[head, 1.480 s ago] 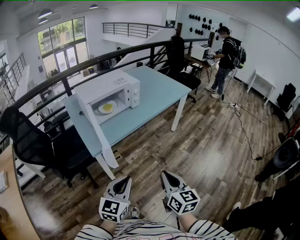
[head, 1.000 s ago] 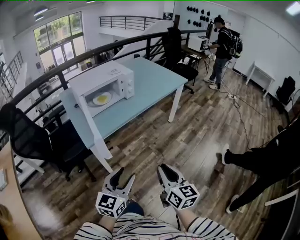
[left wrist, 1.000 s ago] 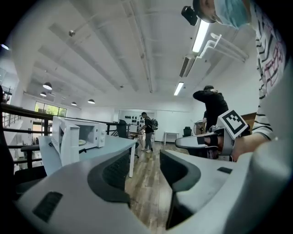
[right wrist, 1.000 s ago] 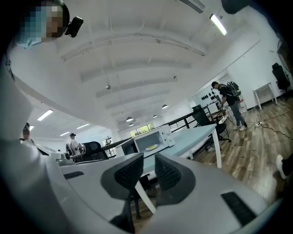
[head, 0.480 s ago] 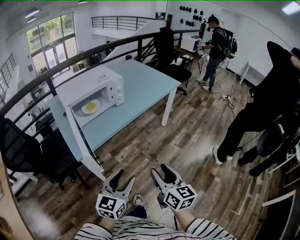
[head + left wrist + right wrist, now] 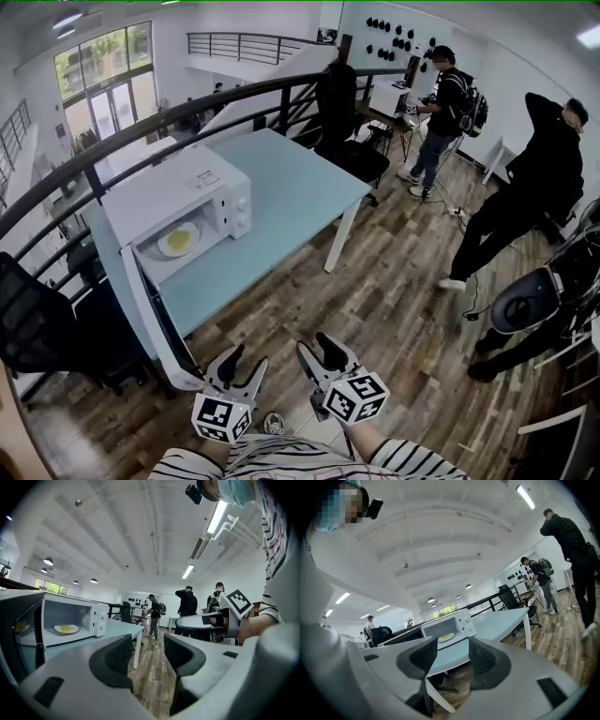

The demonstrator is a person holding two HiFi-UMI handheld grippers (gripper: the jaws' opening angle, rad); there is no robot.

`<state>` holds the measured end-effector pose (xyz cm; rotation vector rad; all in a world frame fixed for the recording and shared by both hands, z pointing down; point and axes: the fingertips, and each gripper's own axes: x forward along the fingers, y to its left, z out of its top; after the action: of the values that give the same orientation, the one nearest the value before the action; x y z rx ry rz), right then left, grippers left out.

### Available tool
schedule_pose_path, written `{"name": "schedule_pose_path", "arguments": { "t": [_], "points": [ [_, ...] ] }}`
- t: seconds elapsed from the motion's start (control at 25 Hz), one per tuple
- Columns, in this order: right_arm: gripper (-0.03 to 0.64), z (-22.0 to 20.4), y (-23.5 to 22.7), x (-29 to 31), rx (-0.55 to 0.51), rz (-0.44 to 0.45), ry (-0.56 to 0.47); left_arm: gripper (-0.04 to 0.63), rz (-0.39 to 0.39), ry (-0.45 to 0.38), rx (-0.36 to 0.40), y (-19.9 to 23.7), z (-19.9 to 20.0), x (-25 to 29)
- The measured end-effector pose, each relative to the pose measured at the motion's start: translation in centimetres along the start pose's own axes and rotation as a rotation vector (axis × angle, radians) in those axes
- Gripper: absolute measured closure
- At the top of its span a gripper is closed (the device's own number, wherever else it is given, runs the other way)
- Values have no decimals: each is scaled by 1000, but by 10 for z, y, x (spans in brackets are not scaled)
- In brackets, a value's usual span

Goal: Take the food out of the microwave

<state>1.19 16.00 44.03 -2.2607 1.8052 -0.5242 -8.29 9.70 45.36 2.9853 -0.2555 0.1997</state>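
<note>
Blue table (image 6: 291,187) bears microwave (image 6: 202,183), door (image 6: 141,300) open; black chair (image 6: 37,328) beside; bystanders (image 6: 525,187) right.

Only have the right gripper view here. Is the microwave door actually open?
Observer: Yes. In the left gripper view the microwave door stands swung wide open at the left side of the microwave.
Operator: State of the other one?
Observer: The left hand-held gripper has its jaws apart with nothing between them. They have just been opening, as have those of the right hand-held gripper, which is also empty.
Operator: How near the table are we?
Observer: Not there yet. In the head view both sit over the wood floor, short of the table, and touch nothing.
</note>
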Motion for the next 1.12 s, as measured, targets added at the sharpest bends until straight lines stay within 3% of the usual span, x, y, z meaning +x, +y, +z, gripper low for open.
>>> {"name": "schedule_pose_path", "arguments": {
  "t": [0.24, 0.4, 0.84, 1.12],
  "points": [
    [414, 5, -8, 46, -2, 37, 26, 402, 40, 0, -12, 31, 3, 19],
    [414, 12, -12, 76, -8, 89, 42, 402, 106, -5, -15, 51, 6, 26],
    [414, 29, -37, 163, -52, 338, 163, 402, 430, -35, -61, 105, 18, 56],
    [414, 42, -56, 199, -79, 487, 217, 402, 595, -53, -74, 112, 20, 80]
  ]
}}
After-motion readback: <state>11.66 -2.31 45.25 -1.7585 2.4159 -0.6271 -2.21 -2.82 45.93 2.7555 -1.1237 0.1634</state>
